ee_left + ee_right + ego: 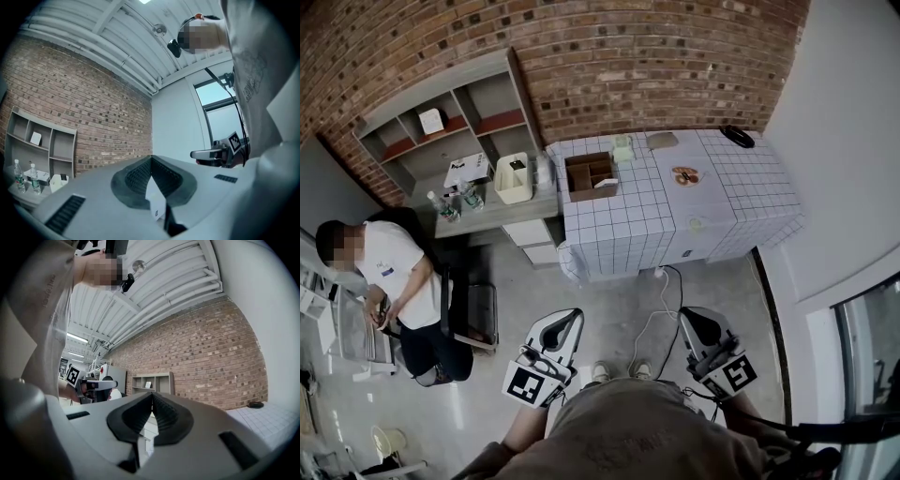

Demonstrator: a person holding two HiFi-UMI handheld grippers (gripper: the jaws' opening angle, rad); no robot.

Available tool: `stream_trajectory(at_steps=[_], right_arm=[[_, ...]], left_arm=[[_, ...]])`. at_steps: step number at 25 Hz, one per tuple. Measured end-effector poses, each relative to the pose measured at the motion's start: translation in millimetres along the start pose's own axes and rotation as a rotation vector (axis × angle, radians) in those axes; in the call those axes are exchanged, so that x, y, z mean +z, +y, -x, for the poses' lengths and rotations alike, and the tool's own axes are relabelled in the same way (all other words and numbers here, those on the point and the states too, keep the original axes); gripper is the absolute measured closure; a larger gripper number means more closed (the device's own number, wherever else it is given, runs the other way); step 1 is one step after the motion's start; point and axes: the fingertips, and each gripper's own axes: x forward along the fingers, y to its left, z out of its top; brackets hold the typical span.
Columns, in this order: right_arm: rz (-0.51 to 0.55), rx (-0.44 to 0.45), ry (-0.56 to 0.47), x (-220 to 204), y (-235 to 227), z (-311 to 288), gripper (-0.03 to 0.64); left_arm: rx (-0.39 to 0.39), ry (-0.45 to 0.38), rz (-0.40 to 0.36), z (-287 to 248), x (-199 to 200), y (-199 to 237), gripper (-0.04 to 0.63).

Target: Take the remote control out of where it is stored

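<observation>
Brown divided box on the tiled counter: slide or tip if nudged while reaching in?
The brown divided box looks rigid, with straight walls and dividers, so probably no flex. Low and wide, so tipping seems unlikely. The tiled counter looks smooth and the box mostly empty, so a nudge may slide it.

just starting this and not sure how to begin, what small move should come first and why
Probably step toward the tiled counter: the left gripper and right gripper sit shut and empty near the body, well short of the brown box there, and no remote is visible yet.
</observation>
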Motion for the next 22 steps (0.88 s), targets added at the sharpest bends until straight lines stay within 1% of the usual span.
stream_trajectory(at_steps=[5, 10, 13, 17, 20, 22], right_arm=[[0.014, 0.003, 0.006, -0.2, 0.8, -2.0, 0.603], [0.023, 0.007, -0.006, 2.7, -2.7, -4.4, 0.603], [0.041, 0.018, -0.013, 4.3, -4.4, -6.2, 0.603], [0.023, 0.014, -0.013, 4.3, -9.0, -9.4, 0.603], [0.024, 0.013, -0.013, 0.1, -14.0, -8.7, 0.603], [0.024, 0.017, -0.008, -3.5, -16.6, -7.8, 0.603]], left_arm=[[0.010, -0.010, 0.030, 0.5, 1.4, 2.9, 0.591], [0.023, -0.001, 0.024, 0.4, 1.3, 4.9, 0.591], [0.031, -0.013, 0.022, -2.0, 3.9, 4.4, 0.591], [0.047, 0.007, 0.020, -1.4, -1.8, 7.0, 0.591], [0.052, 0.001, 0.018, -3.1, -0.4, 4.8, 0.591], [0.064, 0.021, 0.016, -1.7, -6.4, 6.1, 0.591]])
